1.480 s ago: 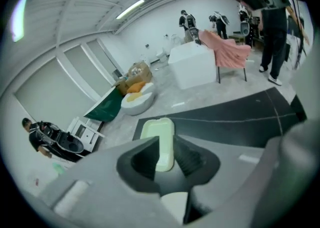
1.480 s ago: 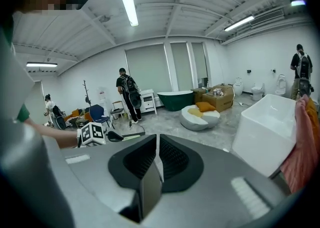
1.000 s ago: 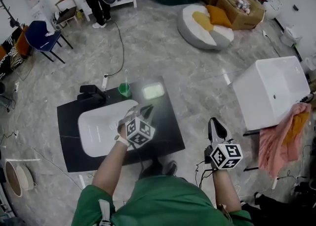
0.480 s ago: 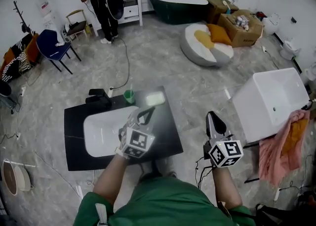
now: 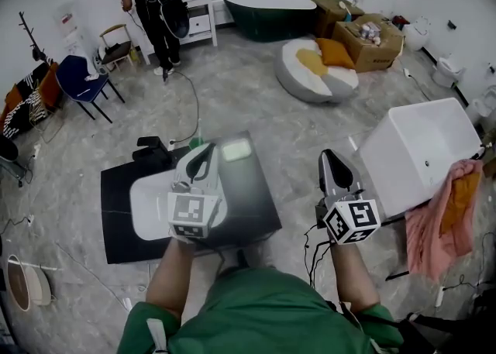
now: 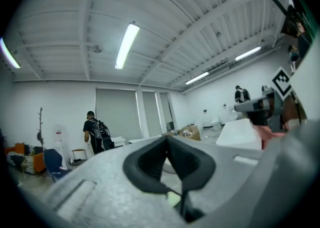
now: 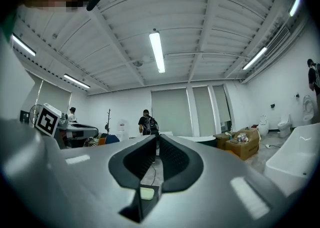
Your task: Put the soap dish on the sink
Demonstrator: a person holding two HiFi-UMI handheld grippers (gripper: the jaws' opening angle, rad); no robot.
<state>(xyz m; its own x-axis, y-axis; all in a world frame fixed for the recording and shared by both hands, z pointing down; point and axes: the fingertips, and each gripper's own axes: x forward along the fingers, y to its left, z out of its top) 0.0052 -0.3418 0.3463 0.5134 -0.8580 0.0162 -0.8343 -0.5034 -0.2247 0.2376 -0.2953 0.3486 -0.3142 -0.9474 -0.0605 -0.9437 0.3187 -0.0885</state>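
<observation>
The pale green soap dish (image 5: 236, 149) lies on the far right part of the black table (image 5: 252, 209). Beside it, the white sink basin (image 5: 149, 207) rests on the table's left half. My left gripper (image 5: 207, 149) is held up over the basin's right rim, just left of the dish, and it is shut and holds nothing. My right gripper (image 5: 326, 156) hangs off the table's right edge, also shut and holding nothing. In the left gripper view, the left gripper (image 6: 167, 139) points across the room. The right gripper (image 7: 156, 138) points level in the right gripper view as well.
A black faucet block (image 5: 151, 149) stands at the table's far left corner. A green cup is mostly hidden behind my left gripper. A large white tub (image 5: 422, 147) with a pink cloth (image 5: 446, 217) stands at the right. A person (image 5: 151, 4) stands at the back left, near a blue chair (image 5: 77, 75).
My left gripper has risen and swung left, from over the table's middle to the basin's right rim. The right gripper has barely moved. The head view has tilted slightly.
</observation>
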